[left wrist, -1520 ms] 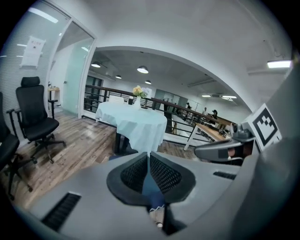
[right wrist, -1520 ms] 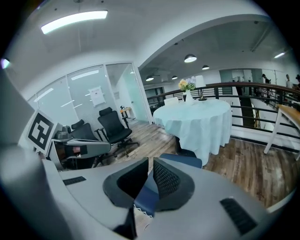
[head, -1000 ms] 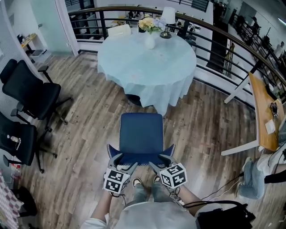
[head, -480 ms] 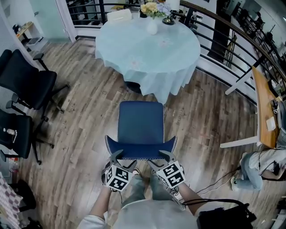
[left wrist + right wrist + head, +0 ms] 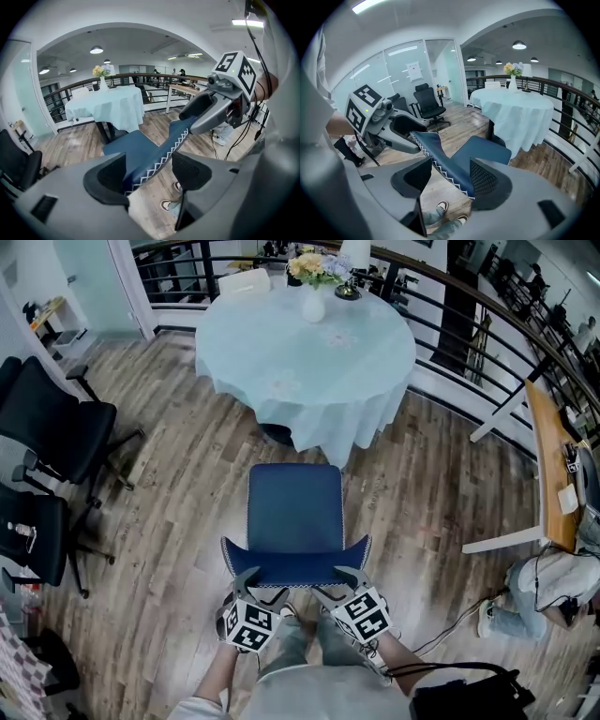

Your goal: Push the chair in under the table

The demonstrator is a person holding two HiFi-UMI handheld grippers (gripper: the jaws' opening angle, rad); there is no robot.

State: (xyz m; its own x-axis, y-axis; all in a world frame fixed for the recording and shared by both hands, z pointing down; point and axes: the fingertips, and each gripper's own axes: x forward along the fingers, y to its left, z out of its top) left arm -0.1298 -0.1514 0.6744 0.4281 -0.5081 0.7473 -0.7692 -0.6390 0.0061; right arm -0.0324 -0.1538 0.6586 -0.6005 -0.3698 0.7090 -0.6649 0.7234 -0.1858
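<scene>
A blue chair [image 5: 293,507] stands on the wood floor, its front edge near the round table [image 5: 309,343] with a pale blue cloth. My left gripper [image 5: 262,584] straddles the left end of the chair back's top edge [image 5: 295,568], and my right gripper [image 5: 334,583] straddles the right end. In the left gripper view the stitched back [image 5: 173,140] runs between the jaws of the left gripper [image 5: 151,161], close to one pad with a gap to the other. The right gripper [image 5: 451,171] has just been opening its jaws, with the chair back [image 5: 436,150] loosely between them.
Two black office chairs [image 5: 56,432] [image 5: 33,531] stand at the left. A black railing [image 5: 487,334] curves behind the table, which carries a flower vase [image 5: 312,301]. A wooden desk [image 5: 553,465] and a seated person [image 5: 553,587] are at the right. My shoes [image 5: 168,206] are right behind the chair.
Both grippers have settled a little lower over the top edge of the chair back, the left one most. The chair stands where it was by the table.
</scene>
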